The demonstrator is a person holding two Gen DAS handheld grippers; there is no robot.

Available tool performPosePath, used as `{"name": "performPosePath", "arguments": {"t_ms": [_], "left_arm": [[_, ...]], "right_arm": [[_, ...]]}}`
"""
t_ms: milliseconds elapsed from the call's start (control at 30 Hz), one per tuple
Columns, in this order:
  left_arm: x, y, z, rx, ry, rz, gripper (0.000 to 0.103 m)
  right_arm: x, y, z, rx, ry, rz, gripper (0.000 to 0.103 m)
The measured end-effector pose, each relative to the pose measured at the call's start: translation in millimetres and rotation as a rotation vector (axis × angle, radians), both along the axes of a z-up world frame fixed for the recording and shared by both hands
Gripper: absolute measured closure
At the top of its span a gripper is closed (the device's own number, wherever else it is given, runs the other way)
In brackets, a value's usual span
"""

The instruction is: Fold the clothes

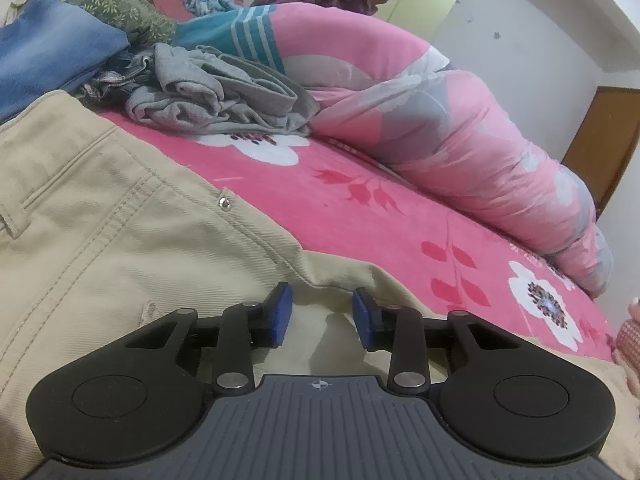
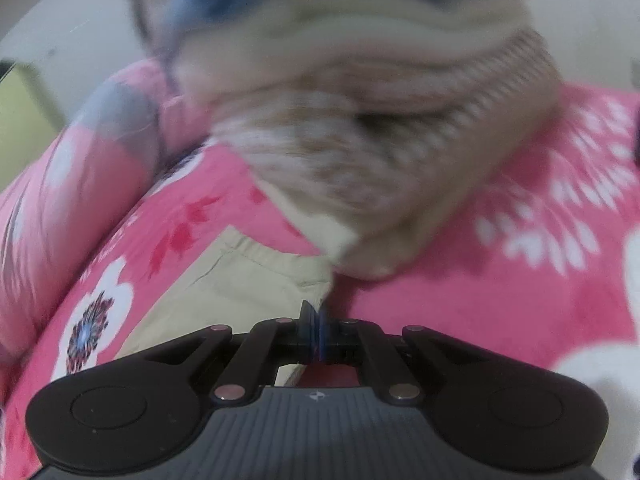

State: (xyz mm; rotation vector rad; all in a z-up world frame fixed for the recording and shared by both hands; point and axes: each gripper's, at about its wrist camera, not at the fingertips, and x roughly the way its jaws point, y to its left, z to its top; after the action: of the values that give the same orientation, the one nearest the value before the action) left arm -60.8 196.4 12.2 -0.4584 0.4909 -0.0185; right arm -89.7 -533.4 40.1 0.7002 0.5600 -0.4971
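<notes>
Blue pads of the left hand-held gripper (image 1: 322,314) stand apart, holding nothing, low over beige trousers (image 1: 120,220) spread on the pink floral bed (image 1: 360,208). The right hand-held gripper (image 2: 316,334) is clenched on a beige fabric edge, apparently the trousers' (image 2: 224,280), with a blurred knit bundle (image 2: 360,152) beyond. Judged mid-fold: next, carry the pinched edge across; no legible writing.

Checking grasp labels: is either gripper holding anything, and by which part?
Right gripper is shut on the beige trousers, pinching a fabric edge; blur hides which part. Left gripper is open over the trousers, holding nothing.
</notes>
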Motion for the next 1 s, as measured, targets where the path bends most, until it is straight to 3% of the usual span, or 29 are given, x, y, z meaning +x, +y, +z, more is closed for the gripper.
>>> {"name": "performPosePath", "arguments": {"t_ms": [133,233,300,333,367,467,533,600,1000], "left_arm": [[-0.7,1.2,-0.4,-0.008,-0.002,0.000,0.069],[-0.8,2.4,-0.8,-0.017,-0.005,-0.001,0.069],[-0.9,3.1,-1.1,-0.023,-0.006,-0.001,0.069],[-0.9,3.5,-1.2,-0.026,-0.007,-0.002,0.069],[-1.0,3.9,-1.3,-0.028,-0.008,-0.002,0.069],[-0.9,4.0,-1.1,-0.031,-0.009,-0.003,0.069],[-0.7,4.2,-1.1,-0.032,-0.009,-0.003,0.069],[-0.2,4.5,-1.0,-0.031,-0.009,-0.004,0.069],[-0.1,4.6,-0.8,-0.034,-0.011,-0.010,0.068]], "right_arm": [[-4.7,4.6,-4.3,-0.040,0.025,0.000,0.103],[1.7,-1.8,-9.0,-0.006,0.041,-0.004,0.103],[0.4,-2.8,-1.7,-0.012,0.055,0.006,0.096],[-3.4,-0.4,5.0,-0.043,0.072,0.002,0.084],[-7.7,4.6,13.0,-0.090,0.088,-0.002,0.079],[-24.4,48.8,50.3,-0.394,0.120,-0.004,0.079],[-19.7,97.1,67.7,-0.530,0.059,0.128,0.079],[4.0,157.5,73.9,-0.581,-0.013,0.397,0.079],[100.0,149.2,15.8,-0.548,0.081,0.762,0.082]]}}
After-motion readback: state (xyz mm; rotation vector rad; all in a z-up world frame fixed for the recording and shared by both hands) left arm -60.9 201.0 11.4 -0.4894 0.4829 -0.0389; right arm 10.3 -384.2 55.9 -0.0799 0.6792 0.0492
